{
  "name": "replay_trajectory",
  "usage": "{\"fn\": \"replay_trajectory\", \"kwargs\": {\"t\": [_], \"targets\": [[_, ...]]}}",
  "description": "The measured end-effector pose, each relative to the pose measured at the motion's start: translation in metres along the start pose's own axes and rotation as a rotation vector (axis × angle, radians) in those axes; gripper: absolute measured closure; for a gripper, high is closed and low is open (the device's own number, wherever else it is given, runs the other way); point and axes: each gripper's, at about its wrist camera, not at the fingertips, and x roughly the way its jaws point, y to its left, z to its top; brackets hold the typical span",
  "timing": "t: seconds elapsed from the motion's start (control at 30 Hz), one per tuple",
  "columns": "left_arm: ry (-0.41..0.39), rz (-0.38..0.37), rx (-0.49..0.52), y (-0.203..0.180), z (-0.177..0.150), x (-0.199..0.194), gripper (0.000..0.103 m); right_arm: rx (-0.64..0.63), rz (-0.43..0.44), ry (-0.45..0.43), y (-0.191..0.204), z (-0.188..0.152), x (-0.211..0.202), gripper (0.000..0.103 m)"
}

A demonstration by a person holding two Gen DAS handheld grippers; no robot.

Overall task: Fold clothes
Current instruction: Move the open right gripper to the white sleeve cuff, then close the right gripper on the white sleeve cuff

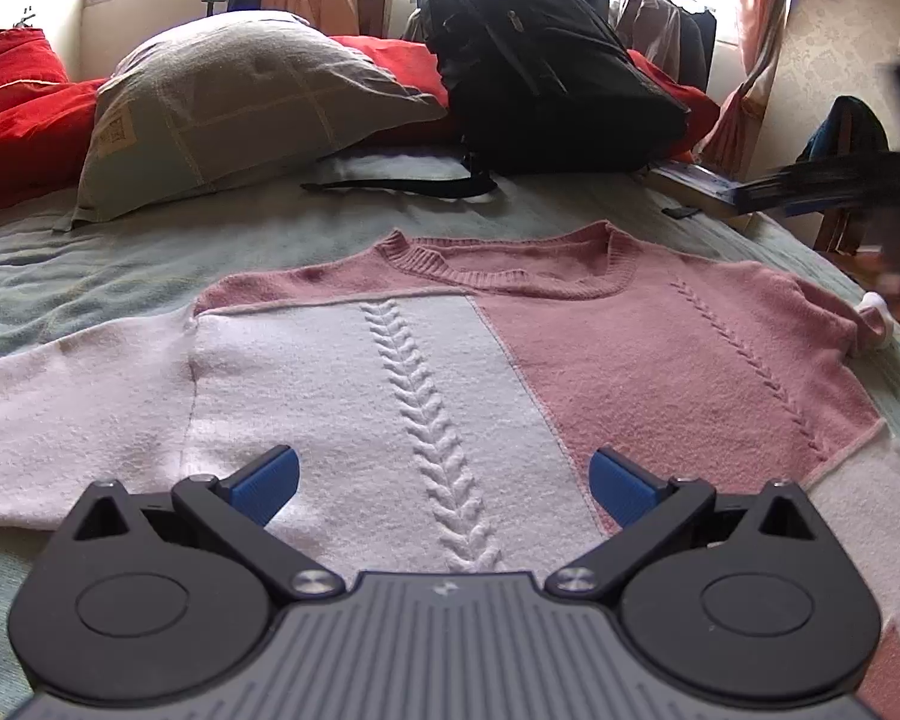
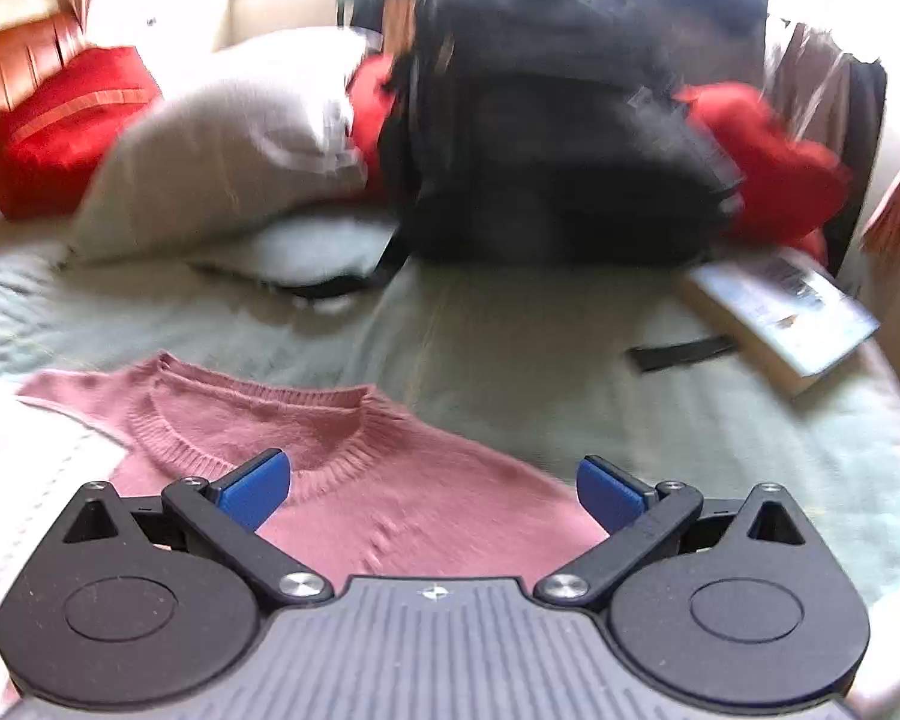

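Observation:
A pink and white knit sweater (image 1: 450, 360) lies flat on the bed, neckline (image 1: 510, 270) pointing away from me. My left gripper (image 1: 444, 483) hovers open over its white lower front, blue pads spread wide with nothing between them. In the right wrist view the sweater (image 2: 390, 480) shows its pink shoulder and collar. My right gripper (image 2: 432, 489) is open above that pink shoulder area, empty. That view is blurred by motion. At the far right of the left wrist view a dark blurred shape (image 1: 870, 180) is the other gripper, above the sweater's right sleeve (image 1: 864, 324).
The bed has a pale green cover (image 1: 150, 252). At its head are a grey pillow (image 1: 240, 102), red pillows (image 1: 24, 114) and a black backpack (image 1: 546, 72) with a loose strap (image 1: 402, 185). A book (image 2: 780, 312) lies at the bed's right edge.

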Motion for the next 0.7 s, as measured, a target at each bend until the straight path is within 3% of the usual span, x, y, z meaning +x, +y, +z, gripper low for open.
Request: {"fn": "replay_trajectory", "kwargs": {"t": [0.07,0.17,0.27,0.4,0.53,0.7], "targets": [[0.006,0.002,0.003,-0.001,0.000,0.001,0.001,0.049,-0.007,-0.024,-0.020,-0.019,-0.027,0.000],[0.005,-0.005,0.010,-0.004,-0.001,0.001,0.001,0.135,-0.027,0.017,-0.052,-0.059,-0.054,0.000],[0.023,-0.012,0.024,-0.008,-0.003,0.006,0.001,0.233,-0.050,0.056,-0.076,-0.104,-0.069,0.000],[0.062,0.005,0.053,-0.014,-0.007,0.017,0.001,0.403,-0.013,0.035,-0.106,-0.155,-0.076,0.000],[0.070,-0.006,0.056,-0.015,-0.009,0.024,0.001,0.497,-0.006,0.041,-0.134,-0.187,-0.063,0.000],[0.087,0.029,0.060,-0.023,-0.006,0.025,0.001,0.577,0.067,-0.062,-0.172,-0.191,-0.063,0.000]]}}
